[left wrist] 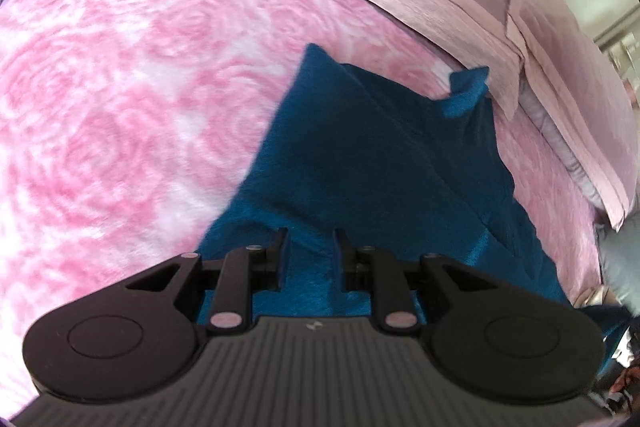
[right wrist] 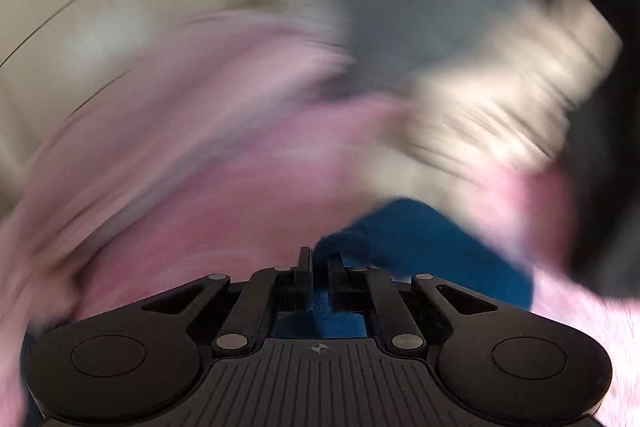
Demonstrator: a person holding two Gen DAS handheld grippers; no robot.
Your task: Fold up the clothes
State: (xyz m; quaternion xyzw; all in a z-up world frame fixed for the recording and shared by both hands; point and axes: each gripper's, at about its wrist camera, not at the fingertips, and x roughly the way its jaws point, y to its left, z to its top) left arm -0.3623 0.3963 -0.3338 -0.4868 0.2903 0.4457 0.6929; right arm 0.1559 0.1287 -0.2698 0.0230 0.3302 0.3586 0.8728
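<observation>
Now both grippers grip the blue cloth over the bed

Left gripper point(left wrist: 310, 251) nearly closed, pinching the cloth point(left wrist: 360, 155) that trails ahead of it onto the pink bed point(left wrist: 120, 87); right gripper point(right wrist: 318, 261) clamped tight on a bunched edge — view blurred. Best to keep both edges taut and level — lay the fold squarely.

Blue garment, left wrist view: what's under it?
The blue garment lies on a pink rose-patterned blanket, which shows around it on the left and right. Whatever lies directly beneath the cloth is covered; its near end is hidden by the left gripper.
</observation>
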